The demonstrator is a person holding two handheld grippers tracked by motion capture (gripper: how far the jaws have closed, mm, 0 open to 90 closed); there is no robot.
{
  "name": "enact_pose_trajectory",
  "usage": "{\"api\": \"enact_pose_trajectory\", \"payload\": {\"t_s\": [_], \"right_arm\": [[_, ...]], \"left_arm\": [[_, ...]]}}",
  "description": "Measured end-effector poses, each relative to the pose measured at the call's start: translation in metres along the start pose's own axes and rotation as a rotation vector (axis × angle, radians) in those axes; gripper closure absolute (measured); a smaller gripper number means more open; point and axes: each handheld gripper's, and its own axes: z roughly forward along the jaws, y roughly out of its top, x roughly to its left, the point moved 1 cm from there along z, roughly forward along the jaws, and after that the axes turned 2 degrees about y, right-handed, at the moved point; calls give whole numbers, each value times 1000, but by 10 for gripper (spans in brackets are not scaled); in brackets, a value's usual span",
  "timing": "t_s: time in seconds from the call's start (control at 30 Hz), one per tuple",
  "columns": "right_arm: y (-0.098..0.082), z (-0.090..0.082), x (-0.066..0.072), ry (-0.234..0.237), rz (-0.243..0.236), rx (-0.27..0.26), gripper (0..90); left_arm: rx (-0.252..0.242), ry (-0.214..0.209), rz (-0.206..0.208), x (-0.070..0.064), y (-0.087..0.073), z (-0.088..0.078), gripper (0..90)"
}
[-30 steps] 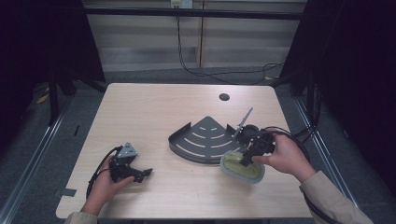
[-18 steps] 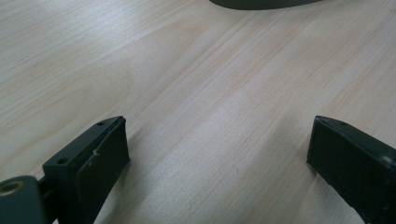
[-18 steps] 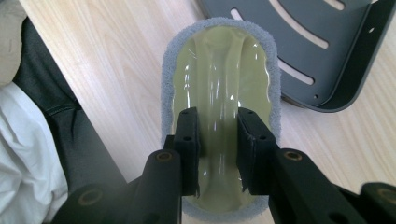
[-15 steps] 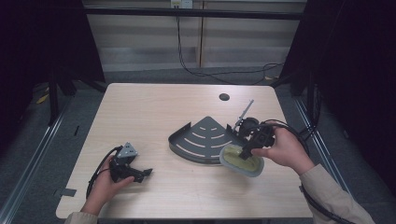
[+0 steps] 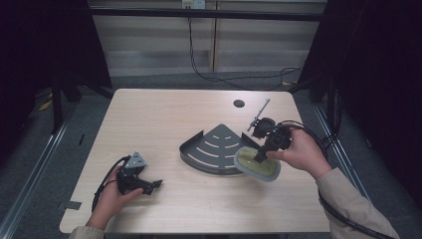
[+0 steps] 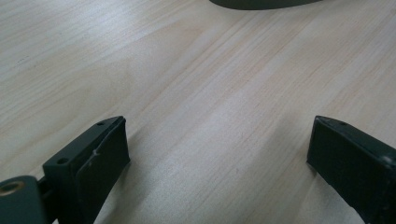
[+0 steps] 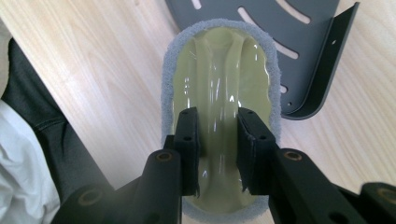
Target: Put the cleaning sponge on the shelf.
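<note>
My right gripper (image 5: 260, 158) (image 7: 218, 123) is shut on the raised middle ridge of an oval scrubbing pad (image 5: 256, 164) (image 7: 219, 79), pale yellow-green on top with a grey fuzzy rim. The pad hangs tilted just off the table, overlapping the near right edge of a dark grey quarter-round slotted rack (image 5: 214, 148) (image 7: 289, 51). My left gripper (image 5: 154, 185) (image 6: 219, 154) rests low on the wooden table (image 5: 164, 119) at the front left, jaws wide open over bare wood. The rack's edge (image 6: 261, 3) shows at the top of the left gripper view.
A round cable hole (image 5: 239, 103) sits in the table near the far edge. Cables trail from both grippers; the right one loops off the table's right side. Dark floor and metal rails surround the table.
My right gripper has carried the pad up and toward the far left, from flat on the table to tilted over the rack's edge. The left gripper has stayed put.
</note>
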Motion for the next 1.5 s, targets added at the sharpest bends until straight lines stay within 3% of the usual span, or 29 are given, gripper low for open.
{"api": "enact_pose_trajectory", "payload": {"t_s": [0.83,1.5], "right_arm": [[24,1,-20,-43,55,-27,715],[36,7,-38,-48,100,-41,715]], "left_arm": [[0,3,3,0,0,0,48],[0,-1,0,0,0,0,46]]}}
